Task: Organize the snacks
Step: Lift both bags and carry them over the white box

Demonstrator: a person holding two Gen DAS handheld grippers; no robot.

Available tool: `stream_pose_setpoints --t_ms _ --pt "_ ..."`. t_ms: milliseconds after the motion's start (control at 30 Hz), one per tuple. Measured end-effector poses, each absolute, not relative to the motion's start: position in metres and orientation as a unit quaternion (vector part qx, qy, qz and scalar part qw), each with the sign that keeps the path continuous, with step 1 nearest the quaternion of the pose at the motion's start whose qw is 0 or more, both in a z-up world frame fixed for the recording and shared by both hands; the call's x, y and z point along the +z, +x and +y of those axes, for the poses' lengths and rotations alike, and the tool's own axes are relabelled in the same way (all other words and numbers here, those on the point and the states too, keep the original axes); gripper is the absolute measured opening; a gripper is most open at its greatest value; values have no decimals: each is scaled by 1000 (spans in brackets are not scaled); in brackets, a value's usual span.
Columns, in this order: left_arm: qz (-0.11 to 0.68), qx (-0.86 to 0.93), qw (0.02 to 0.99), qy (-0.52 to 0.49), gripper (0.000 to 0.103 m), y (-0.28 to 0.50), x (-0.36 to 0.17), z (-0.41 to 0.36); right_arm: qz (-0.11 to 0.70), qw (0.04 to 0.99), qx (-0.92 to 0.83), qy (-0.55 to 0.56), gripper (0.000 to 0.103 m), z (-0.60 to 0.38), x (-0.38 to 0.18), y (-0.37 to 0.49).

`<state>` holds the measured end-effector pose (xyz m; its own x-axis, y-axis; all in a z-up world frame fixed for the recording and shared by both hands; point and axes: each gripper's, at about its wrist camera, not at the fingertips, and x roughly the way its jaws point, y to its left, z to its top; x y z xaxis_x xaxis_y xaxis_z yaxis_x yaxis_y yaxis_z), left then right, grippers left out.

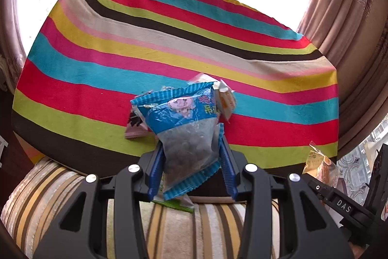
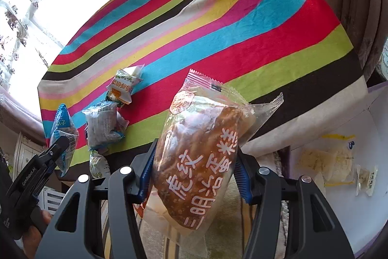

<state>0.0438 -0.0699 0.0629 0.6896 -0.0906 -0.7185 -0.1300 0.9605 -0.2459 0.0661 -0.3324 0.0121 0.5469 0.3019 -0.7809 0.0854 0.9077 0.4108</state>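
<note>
Only right wrist shows white box [image 2: 363,128] contents.

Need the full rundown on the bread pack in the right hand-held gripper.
The bread pack is a clear plastic wrapper with a pink serrated seal at its top and large white Chinese lettering. Inside is a browned, sandwich-style cake loaf with a pale lower layer. It stands tilted, top leaning away, lifted off the striped cloth. The right hand-held gripper clamps it, blue pads pressing both sides at mid-height.
</note>
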Motion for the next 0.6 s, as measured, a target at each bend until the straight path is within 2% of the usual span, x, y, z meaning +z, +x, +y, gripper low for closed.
stream_pose_setpoints --t_ms 600 --pt "448 -177 875 -56 43 31 55 -231 472 840 -39 265 55 -466 -20 -2"
